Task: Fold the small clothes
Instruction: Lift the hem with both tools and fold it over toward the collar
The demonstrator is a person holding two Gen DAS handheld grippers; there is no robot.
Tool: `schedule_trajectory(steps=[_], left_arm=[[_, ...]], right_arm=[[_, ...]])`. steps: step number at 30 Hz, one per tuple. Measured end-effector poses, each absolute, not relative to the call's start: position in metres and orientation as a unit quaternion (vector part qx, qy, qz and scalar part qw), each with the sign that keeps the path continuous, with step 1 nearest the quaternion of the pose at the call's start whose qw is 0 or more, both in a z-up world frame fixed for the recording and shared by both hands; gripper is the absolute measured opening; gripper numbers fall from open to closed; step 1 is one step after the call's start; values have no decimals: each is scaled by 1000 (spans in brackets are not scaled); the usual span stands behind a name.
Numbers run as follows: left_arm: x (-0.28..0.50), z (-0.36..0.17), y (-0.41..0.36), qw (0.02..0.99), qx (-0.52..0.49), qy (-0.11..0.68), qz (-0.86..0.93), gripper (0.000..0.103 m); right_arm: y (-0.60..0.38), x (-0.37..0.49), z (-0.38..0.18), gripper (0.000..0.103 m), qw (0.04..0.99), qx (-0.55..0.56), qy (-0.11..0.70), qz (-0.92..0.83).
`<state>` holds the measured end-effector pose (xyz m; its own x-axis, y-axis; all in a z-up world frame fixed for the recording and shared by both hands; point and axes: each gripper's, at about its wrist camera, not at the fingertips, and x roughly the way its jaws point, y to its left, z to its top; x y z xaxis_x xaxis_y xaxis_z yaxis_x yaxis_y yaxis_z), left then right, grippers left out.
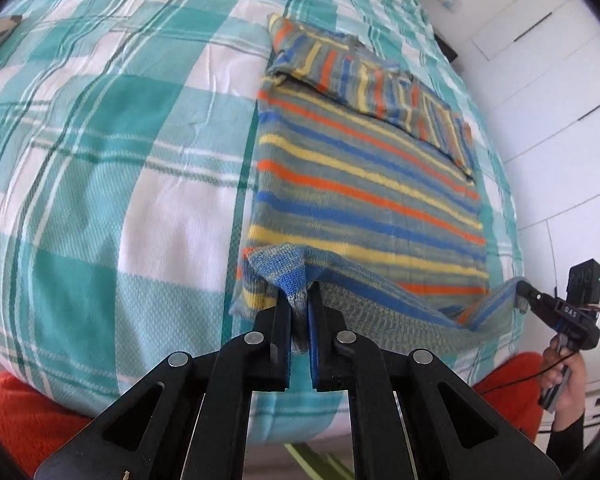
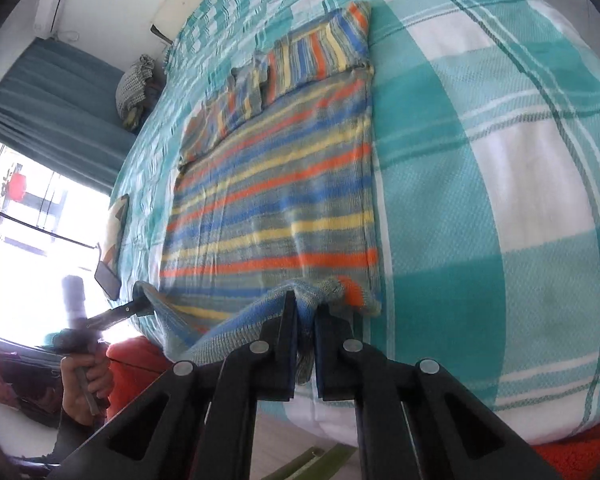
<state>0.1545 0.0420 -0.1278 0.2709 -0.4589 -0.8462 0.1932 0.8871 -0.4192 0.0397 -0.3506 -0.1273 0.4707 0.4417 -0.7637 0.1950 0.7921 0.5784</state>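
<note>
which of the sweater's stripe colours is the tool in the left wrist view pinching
The blue stripe: the left tool is clamped on a blue band at the striped sweater hem, not orange or yellow.

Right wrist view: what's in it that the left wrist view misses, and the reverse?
Only the right wrist view shows the window, curtain, and phone on the bed. Only the left wrist view shows white cabinet doors. Both show the striped sweater flat on the plaid bedspread, its near hem pinched at both corners by the left gripper and right gripper.
</note>
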Motion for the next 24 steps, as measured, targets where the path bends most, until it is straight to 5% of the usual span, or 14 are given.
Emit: schedule_trajectory(steps=[7,16,19,21,22,24], left_arm=[[311,-112,23,817,-143,526,-188,5],[448,-135,-19,818,-136,534,-166,7],[485,-141,-12,827,-172,524,-111,23],[491,-133,6,840,-209,495,-79,55],[489,-129,14,845,-223,481,-68,59],[480,-119,23,854,-225,463,-78,62]], right_arm=[[-395,166,-97,7,843,306,440,49],[-465,304,-128,7,813,369,448,37],[-484,337,-151,11,806,411,425,39],[-496,343,-155,18,816,426,391,15],[-499,341,-151,31,826,420,376,-4],[-498,334,-137,34,845,398,357,-14]])
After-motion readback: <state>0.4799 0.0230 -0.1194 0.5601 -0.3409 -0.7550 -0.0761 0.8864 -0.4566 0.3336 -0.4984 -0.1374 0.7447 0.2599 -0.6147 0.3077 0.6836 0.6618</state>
